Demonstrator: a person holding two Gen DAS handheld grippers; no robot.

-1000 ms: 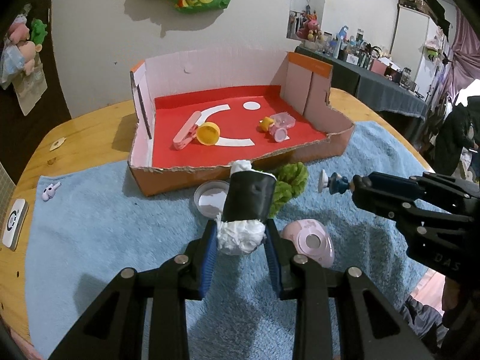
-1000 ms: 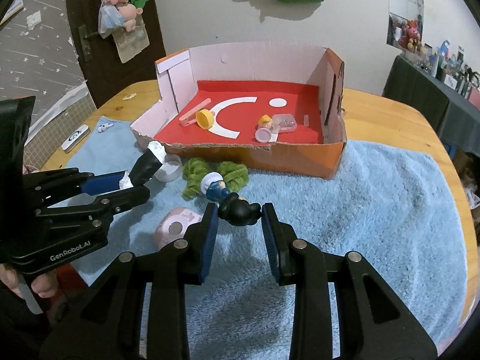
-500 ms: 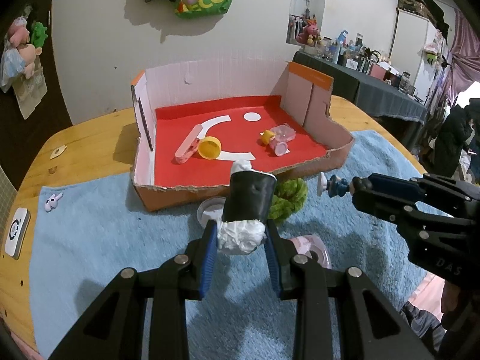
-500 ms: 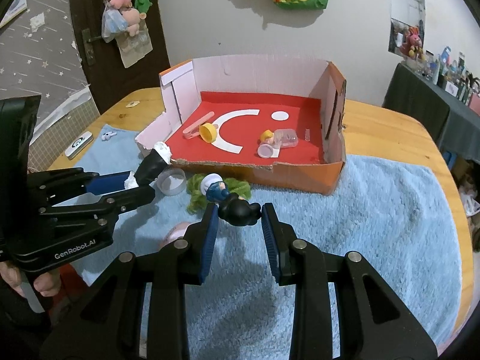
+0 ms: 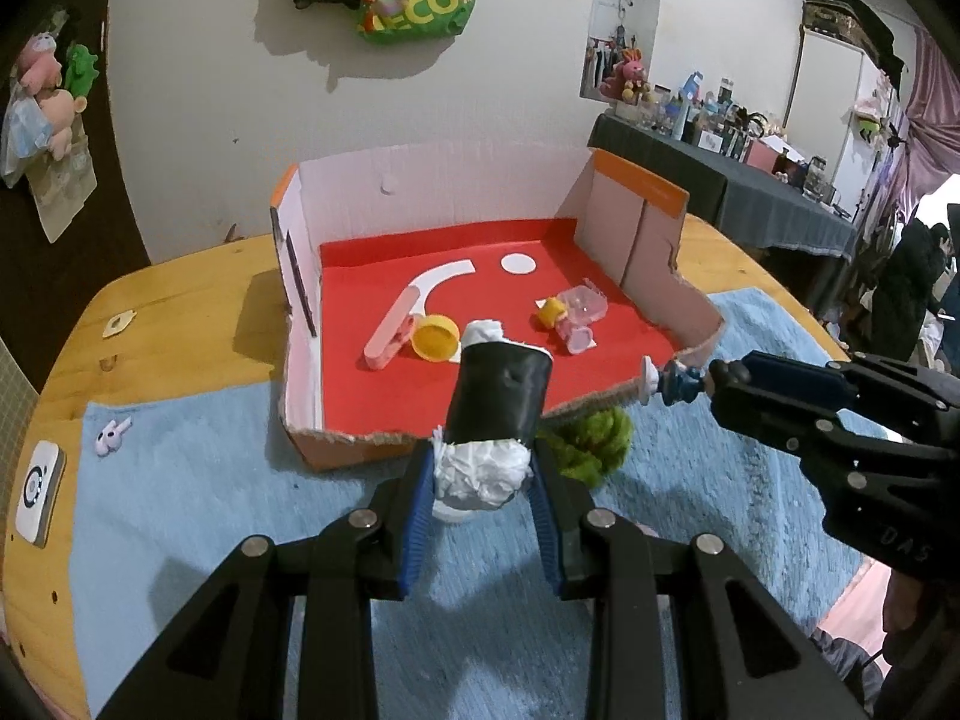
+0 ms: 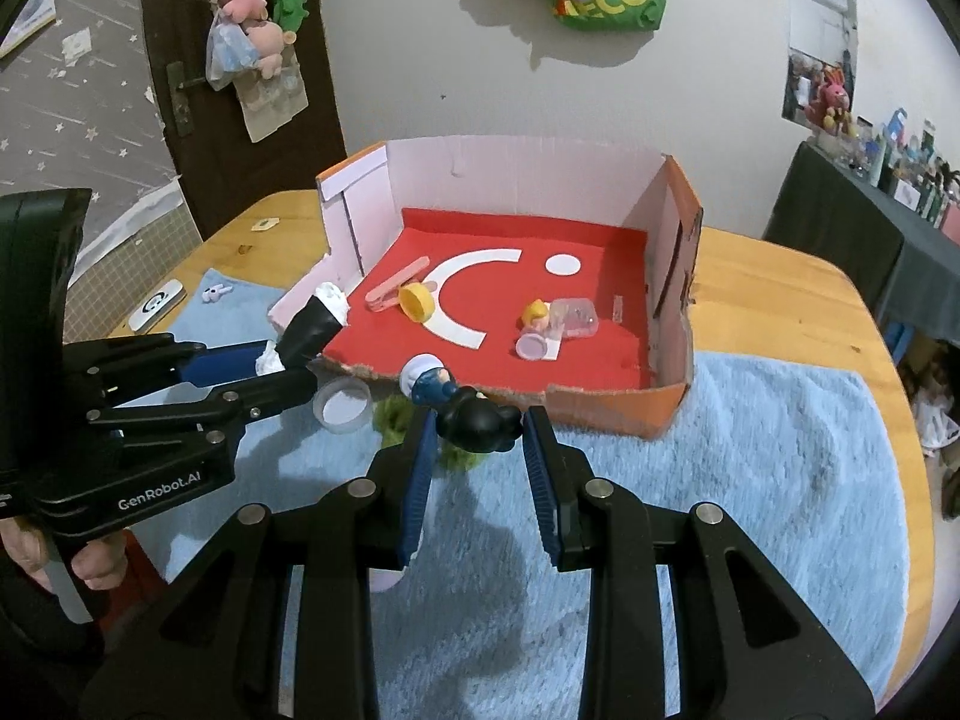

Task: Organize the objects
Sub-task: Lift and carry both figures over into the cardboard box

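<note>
Toys are hanging above the box's front edge: the left gripper is clenching a black tube, the right gripper a small figurine.

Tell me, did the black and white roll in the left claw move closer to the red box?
Yes. The black and white roll went forward and up: it now overlaps the red box's torn front edge; earlier it sat below it, over the towel.
</note>
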